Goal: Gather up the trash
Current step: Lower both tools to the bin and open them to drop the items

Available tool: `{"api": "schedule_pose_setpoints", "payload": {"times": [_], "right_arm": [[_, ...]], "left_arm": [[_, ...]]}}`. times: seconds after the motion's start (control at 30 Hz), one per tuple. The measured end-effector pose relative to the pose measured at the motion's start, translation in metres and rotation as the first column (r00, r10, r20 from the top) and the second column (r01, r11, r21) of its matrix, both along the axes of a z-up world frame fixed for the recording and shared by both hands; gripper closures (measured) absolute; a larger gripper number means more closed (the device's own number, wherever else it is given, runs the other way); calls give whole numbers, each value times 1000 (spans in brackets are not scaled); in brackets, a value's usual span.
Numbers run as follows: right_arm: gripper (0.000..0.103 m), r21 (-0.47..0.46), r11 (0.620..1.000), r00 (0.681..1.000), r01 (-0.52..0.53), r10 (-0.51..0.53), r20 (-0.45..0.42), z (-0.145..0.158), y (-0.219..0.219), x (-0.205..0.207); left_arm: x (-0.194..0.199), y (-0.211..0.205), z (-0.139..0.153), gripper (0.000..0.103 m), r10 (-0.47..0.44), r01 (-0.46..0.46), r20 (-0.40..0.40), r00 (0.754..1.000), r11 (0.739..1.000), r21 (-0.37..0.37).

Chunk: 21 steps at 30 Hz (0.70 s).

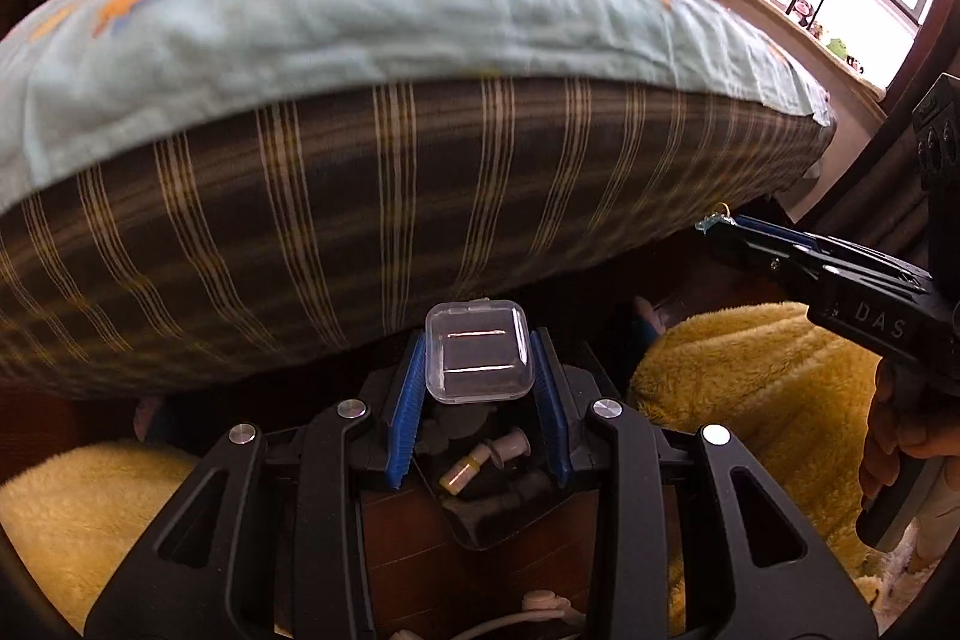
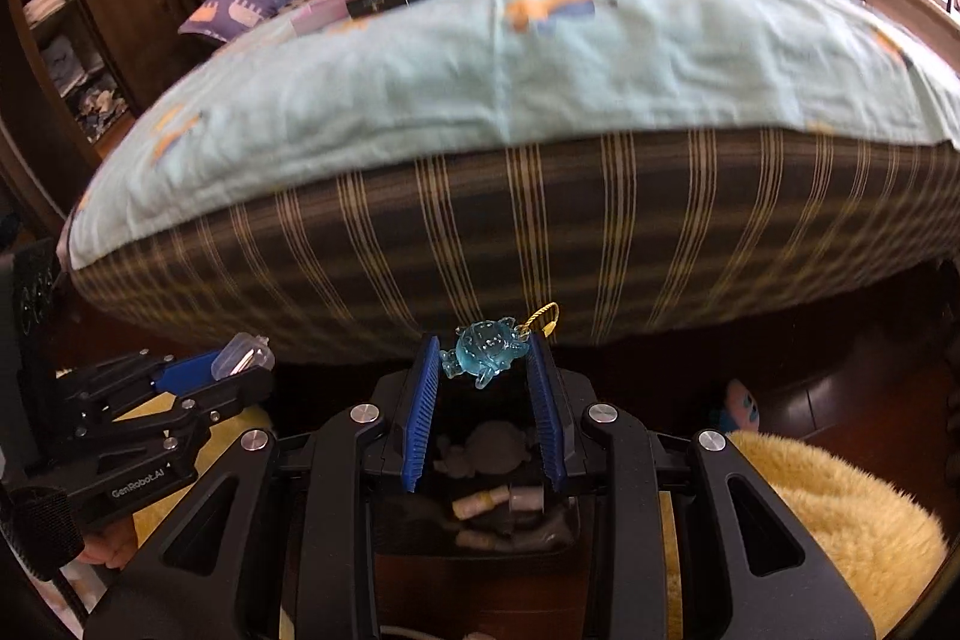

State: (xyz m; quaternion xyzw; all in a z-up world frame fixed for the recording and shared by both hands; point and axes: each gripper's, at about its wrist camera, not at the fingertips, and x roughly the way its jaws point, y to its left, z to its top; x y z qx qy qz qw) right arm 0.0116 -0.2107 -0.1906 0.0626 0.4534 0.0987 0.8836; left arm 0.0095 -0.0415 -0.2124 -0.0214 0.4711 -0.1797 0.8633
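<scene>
Clear plastic case (image 1: 477,352), small and square, sits pinched between the blue pads of the left gripper (image 1: 478,364) in the left wrist view, jaws closed on its two sides. Right below the fingers there's a dark bin (image 1: 480,496) with a small yellowish vial (image 1: 459,472) lying inside. Ahead, the striped mattress side (image 1: 360,220) under a light blue sheet (image 1: 360,10). Off to the right, the right gripper (image 1: 729,225) pokes in, a hand (image 1: 888,436) on its handle, yellow fluffy rug (image 1: 750,388) beneath.

Over to the right wrist view: a translucent blue charm (image 2: 483,349) with a gold cord (image 2: 543,316) is clamped between the right gripper's pads (image 2: 483,358), above the same bin (image 2: 480,520). At left, the left gripper (image 2: 240,355) shows side-on with the clear case (image 2: 240,353) at its tips.
</scene>
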Motion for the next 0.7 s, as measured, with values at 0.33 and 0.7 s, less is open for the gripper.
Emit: {"api": "schedule_pose_setpoints", "payload": {"times": [0.33, 0.7], "right_arm": [[72, 63, 998, 989, -13, 22, -147, -60, 2, 8], [71, 58, 998, 983, -34, 43, -178, -69, 19, 13]], "left_arm": [[-1, -19, -51, 70, -49, 54, -114, 992, 998, 45], [2, -26, -69, 70, -77, 85, -175, 982, 996, 38]]}}
